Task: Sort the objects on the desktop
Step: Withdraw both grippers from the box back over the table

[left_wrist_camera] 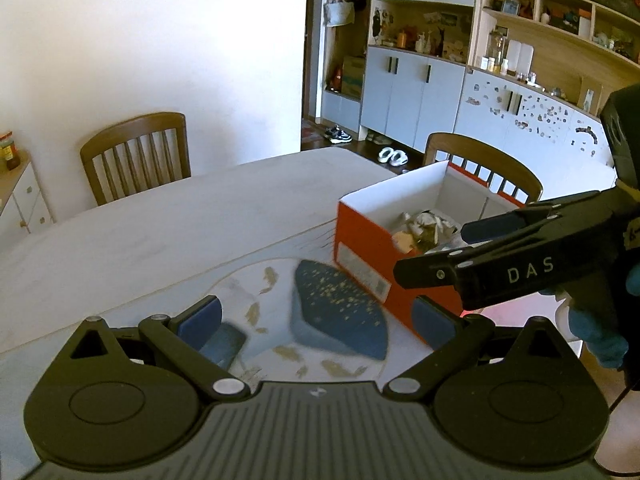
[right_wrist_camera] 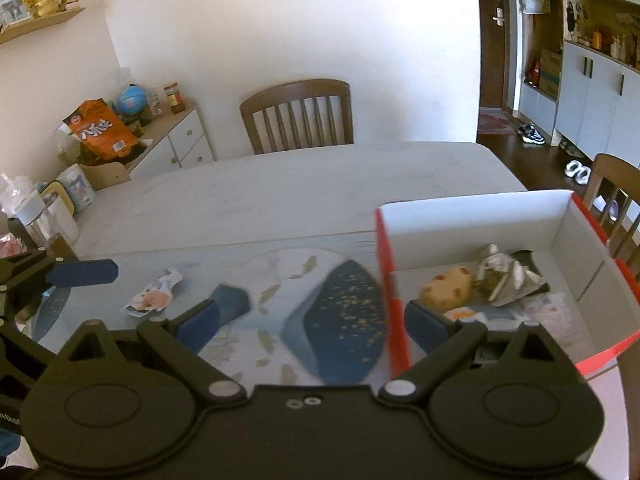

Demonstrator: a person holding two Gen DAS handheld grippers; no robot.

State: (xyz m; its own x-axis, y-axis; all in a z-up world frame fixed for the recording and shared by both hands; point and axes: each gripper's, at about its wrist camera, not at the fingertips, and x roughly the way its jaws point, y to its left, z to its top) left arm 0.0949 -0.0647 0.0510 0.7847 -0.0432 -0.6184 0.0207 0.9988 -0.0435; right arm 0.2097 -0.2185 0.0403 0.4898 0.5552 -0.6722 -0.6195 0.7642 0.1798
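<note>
Both grippers are empty and spread wide above the patterned desk mat (right_wrist_camera: 280, 292) — a pause between one pick and the next, it would seem. The right gripper (right_wrist_camera: 312, 320) hangs with its blue pads well apart and nothing between them, straddling the near wall of the orange shoebox (right_wrist_camera: 390, 280), one pad over the mat and the other over the box interior. The left gripper (left_wrist_camera: 316, 320) is likewise open and holds nothing; in its own view the box (left_wrist_camera: 372, 256) stands just ahead and to the right.

Several things already lie in the shoebox: a tan spotted lump that looks like a bun or soft toy (right_wrist_camera: 446, 290), a crumpled silvery wrapper (right_wrist_camera: 506, 276), and flat paper packets on the floor of the box. Only one loose item shows on the mat — a small crumpled snack wrapper (right_wrist_camera: 154, 296), white with an orange print, lying well to the left of the box and near the left gripper's pad at the edge of the right wrist view.

Judging from this, the sorting is far along and the wrapper is the next target. The left gripper is the closer one; it would need to come down over the wrapper, close on its raised crumpled part rather than its flat edge, and carry it across into the box.
</note>
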